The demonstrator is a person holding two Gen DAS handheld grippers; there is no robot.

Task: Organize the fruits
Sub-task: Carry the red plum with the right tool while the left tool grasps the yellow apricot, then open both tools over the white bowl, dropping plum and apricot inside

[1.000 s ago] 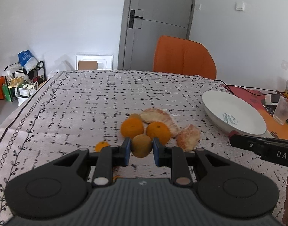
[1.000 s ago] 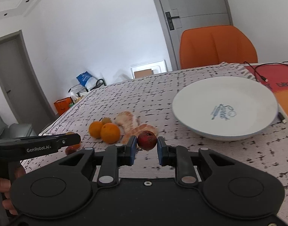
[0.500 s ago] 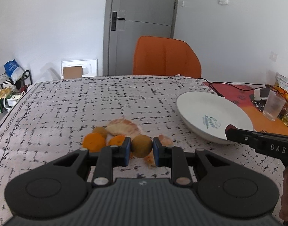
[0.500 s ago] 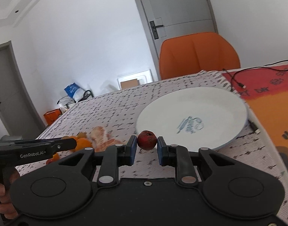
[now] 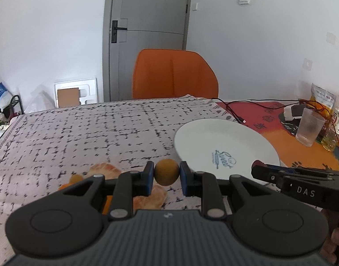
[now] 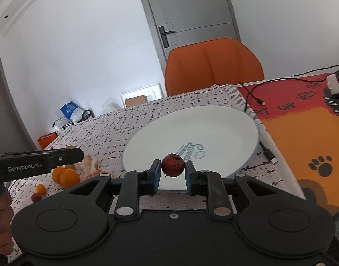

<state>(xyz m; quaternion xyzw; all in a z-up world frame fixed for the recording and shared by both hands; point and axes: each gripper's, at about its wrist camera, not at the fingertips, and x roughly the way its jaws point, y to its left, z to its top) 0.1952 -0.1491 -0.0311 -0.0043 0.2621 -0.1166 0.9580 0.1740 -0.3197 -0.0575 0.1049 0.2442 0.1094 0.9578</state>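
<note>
the table under its grey cloth with black dashes (image 5: 91,128) carries a round white ceramic plate with blue lettering (image 6: 213,119) that lies empty just ahead of both pairs of jaws, so no fruit has been sorted onto it yet. left of the jaws a heap of round oranges (image 6: 68,177), peeled orange segments (image 6: 89,166) and smaller fruits waits. the right gripper (image 6: 172,173) is clenched on a small dark red round fruit (image 6: 172,165) over the plate's near rim; the left gripper (image 5: 166,176) grasps a small brownish-yellow round fruit (image 5: 166,171) short of it.
</note>
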